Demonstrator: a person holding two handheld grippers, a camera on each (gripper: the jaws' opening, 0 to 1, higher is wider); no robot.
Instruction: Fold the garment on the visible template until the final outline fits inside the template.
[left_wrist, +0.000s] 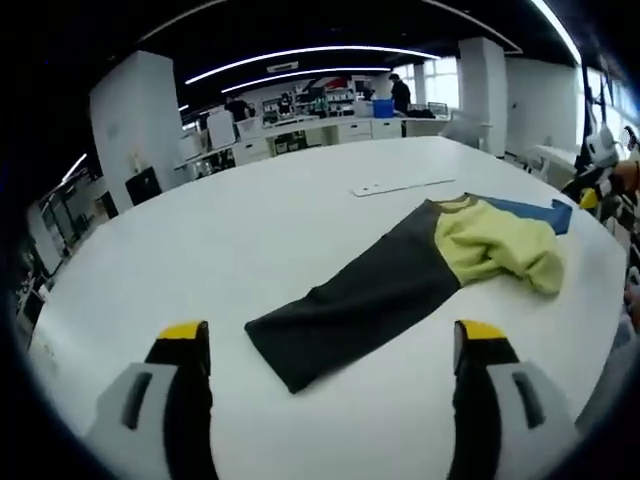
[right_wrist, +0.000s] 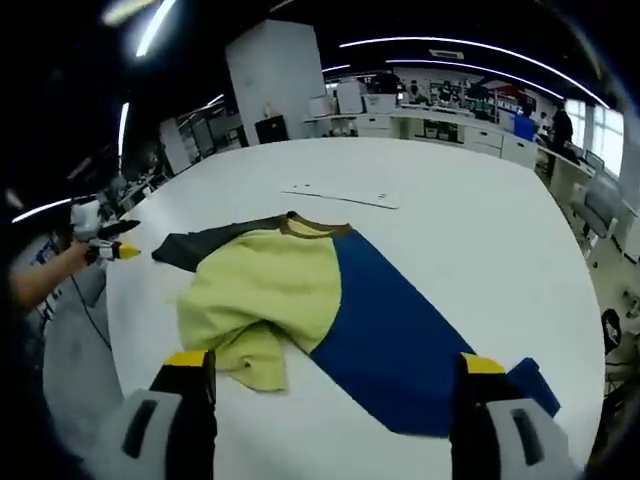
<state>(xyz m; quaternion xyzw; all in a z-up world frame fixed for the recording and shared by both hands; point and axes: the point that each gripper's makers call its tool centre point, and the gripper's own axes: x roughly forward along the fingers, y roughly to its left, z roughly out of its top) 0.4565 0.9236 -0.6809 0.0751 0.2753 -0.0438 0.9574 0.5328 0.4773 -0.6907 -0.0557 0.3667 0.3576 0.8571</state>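
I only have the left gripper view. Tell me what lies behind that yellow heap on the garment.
Observer: In the right gripper view, a long blue panel runs from the yellow part toward the right gripper, flat on the table.
Operator: Report the right gripper's jaws.
Observer: They stand open with nothing between them. The yellow part's loose corner lies just ahead of one jaw.
Operator: Check the neck.
Observer: A brown collar shows at the yellow part's far edge.

No legible text, labels, brands or nos. anywhere; far shelves too blurred to read.
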